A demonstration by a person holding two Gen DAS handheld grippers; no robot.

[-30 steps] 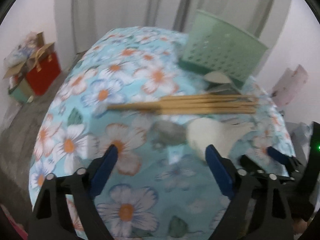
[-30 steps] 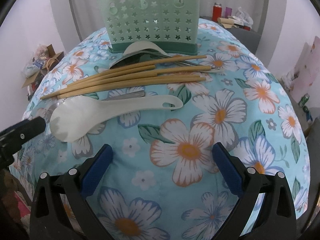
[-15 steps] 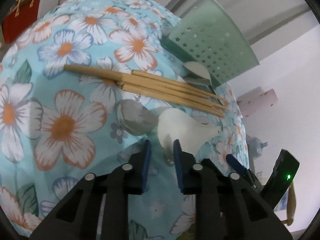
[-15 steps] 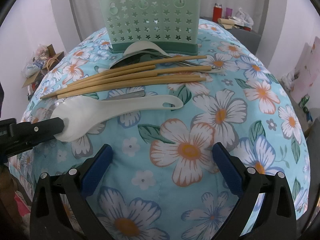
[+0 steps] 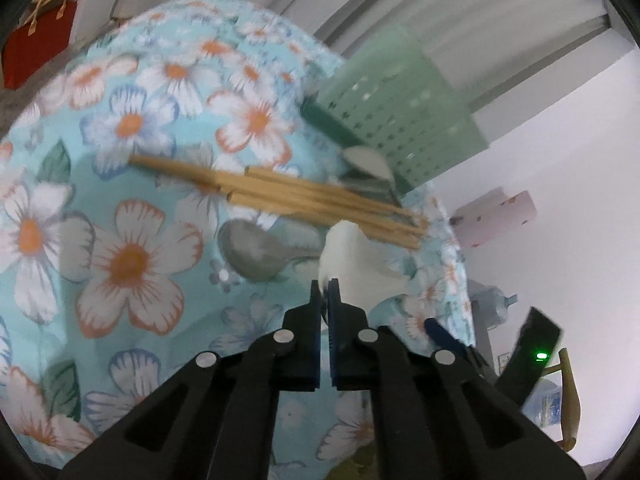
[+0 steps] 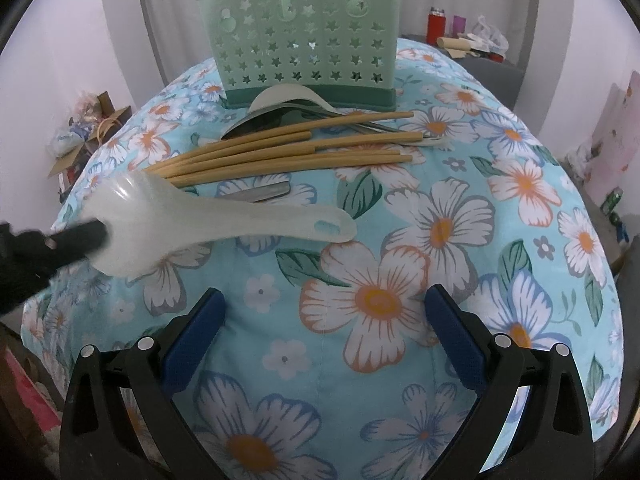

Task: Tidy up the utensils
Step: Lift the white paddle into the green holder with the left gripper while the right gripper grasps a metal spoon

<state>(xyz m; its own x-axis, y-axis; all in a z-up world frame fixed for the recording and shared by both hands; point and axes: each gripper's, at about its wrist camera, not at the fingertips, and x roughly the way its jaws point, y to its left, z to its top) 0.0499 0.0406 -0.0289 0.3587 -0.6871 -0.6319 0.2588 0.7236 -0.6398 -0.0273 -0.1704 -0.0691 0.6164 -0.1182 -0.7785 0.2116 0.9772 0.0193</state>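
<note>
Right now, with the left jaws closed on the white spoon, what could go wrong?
1. The left gripper pinches only the bowl rim of the white spoon; the long handle may make it swing or slip out.
2. The spoon's bowl lies close to the chopsticks; lifting might drag or scatter them.
3. The holder stands behind the pile, so carrying the spoon low might hit the utensils.

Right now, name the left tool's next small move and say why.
Probably lift the white spoon clear and carry it toward the green holder. The left tool is shut on the spoon's bowl edge, its handle end rests near the cloth, and the chopsticks lie between it and the holder.
</note>
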